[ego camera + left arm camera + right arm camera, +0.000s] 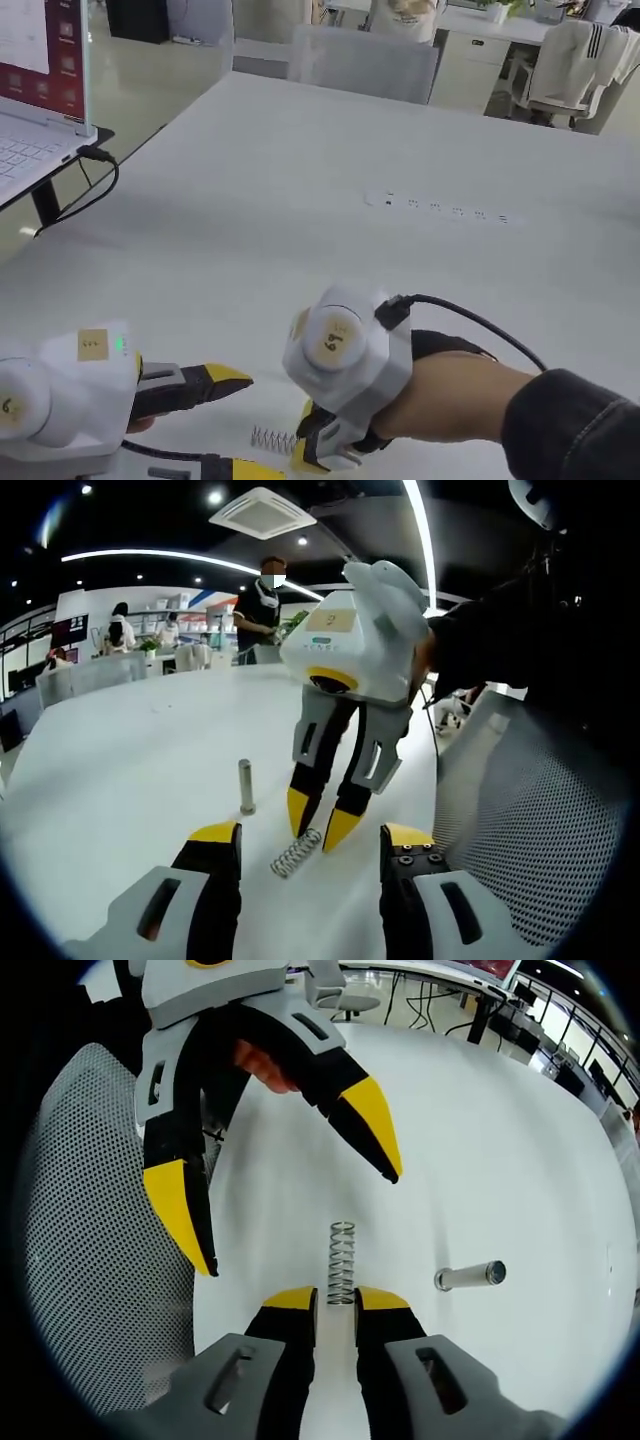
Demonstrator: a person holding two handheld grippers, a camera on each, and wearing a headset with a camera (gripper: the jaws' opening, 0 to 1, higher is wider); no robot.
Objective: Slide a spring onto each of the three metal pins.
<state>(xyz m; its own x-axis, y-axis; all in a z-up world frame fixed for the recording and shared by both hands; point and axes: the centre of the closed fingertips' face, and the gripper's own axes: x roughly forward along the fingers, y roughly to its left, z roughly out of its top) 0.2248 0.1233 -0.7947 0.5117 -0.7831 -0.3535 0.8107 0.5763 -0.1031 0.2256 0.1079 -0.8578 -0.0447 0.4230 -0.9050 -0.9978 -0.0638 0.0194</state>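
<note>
The right gripper (317, 838), jaws a narrow gap apart, is straddling one end of the spring (341, 1255), which is lying flat on the near part of the table (300, 200), long axis pointing left toward the wide-spread left gripper (290, 1205), as a pin (245, 785) is standing upright nearby.

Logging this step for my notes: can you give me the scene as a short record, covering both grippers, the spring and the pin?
left gripper: open, empty, facing the right gripper
right gripper: pointed down, jaws narrow either side of the spring's end; grip unclear
spring: lying flat on the table, not on a pin
pin: upright on the table, bare, apart from the spring
</note>
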